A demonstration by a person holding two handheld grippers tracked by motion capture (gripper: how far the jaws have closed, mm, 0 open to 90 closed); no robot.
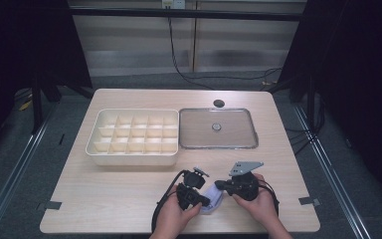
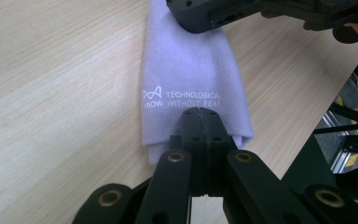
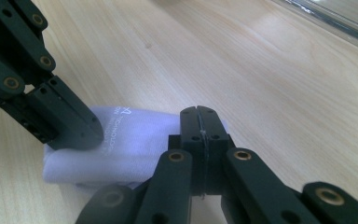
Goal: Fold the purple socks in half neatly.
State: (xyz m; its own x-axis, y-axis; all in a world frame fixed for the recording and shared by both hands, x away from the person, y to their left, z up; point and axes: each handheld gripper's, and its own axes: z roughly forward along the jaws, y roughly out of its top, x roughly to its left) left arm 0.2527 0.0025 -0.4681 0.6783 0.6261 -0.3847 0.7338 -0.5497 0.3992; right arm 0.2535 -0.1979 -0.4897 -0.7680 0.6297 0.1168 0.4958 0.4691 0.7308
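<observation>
A folded lavender cloth (image 1: pixel 215 200) with white printed lettering lies on the wooden table near the front edge. My left gripper (image 1: pixel 208 202) is shut, and its closed tips rest on one end of the cloth (image 2: pixel 186 70). My right gripper (image 1: pixel 219 185) is shut too, with its tips down on the opposite end. In the left gripper view the shut jaws (image 2: pixel 200 113) sit over the cloth's near end, and the right gripper (image 2: pixel 205 18) presses on the far end. In the right gripper view the shut jaws (image 3: pixel 199 112) meet the cloth (image 3: pixel 135 140) beside the left gripper (image 3: pixel 91 133). No cloth shows between either pair of jaws.
A cream tray (image 1: pixel 132 110) divided into several compartments stands at mid-table on the left. To its right lies a flat metal-rimmed tray (image 1: pixel 218 147) with a small knob (image 1: pixel 216 126). A dark cable hole (image 1: pixel 219 103) sits behind it. Dark cables trail on the floor beyond the table.
</observation>
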